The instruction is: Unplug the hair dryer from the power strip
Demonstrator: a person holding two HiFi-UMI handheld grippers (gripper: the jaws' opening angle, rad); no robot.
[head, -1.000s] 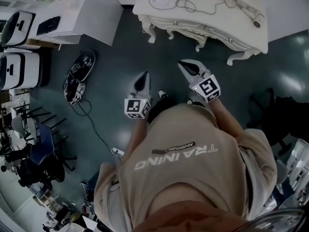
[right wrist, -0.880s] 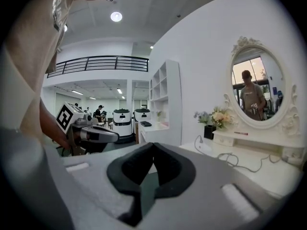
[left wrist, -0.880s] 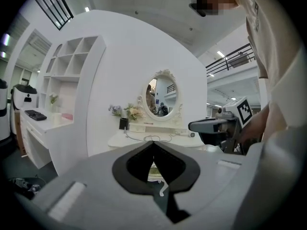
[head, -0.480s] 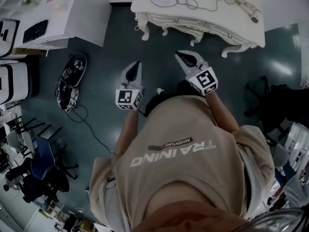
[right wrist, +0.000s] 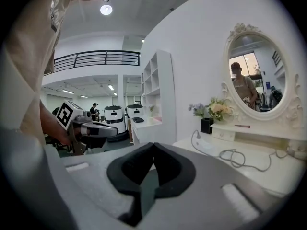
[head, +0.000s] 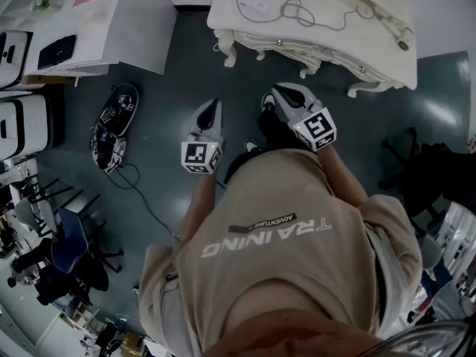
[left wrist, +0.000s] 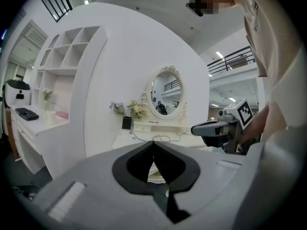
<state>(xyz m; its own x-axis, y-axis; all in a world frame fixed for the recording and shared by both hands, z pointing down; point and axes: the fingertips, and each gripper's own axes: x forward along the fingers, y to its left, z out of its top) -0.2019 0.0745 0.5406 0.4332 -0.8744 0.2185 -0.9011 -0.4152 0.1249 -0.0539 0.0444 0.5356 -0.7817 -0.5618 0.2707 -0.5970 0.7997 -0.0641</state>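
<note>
A white dressing table (head: 327, 47) stands ahead of me. On its top lies a white power strip (head: 253, 4), and a dark cord (head: 297, 10) loops from it toward a pale long thing with a dark end (head: 398, 34), probably the hair dryer. The left gripper (head: 215, 103) and right gripper (head: 277, 94) hang over the dark floor just short of the table, both shut and empty. In the right gripper view, past the right gripper (right wrist: 153, 145), the strip (right wrist: 205, 145) and cord (right wrist: 240, 156) lie on the tabletop. The left gripper (left wrist: 153, 143) also faces the table (left wrist: 139, 137).
An oval mirror (left wrist: 165, 94) and a flower vase (right wrist: 211, 116) stand at the table's back. White shelving (head: 74, 21) is at the left, and a dark device with a trailing cable (head: 111, 125) lies on the floor. Black chairs (head: 59, 251) stand at the lower left, and another (head: 424, 169) at the right.
Both grippers stay shut and held out in front. The head view has swayed slightly, and the grippers sit a little nearer the table's front edge than a second ago.
</note>
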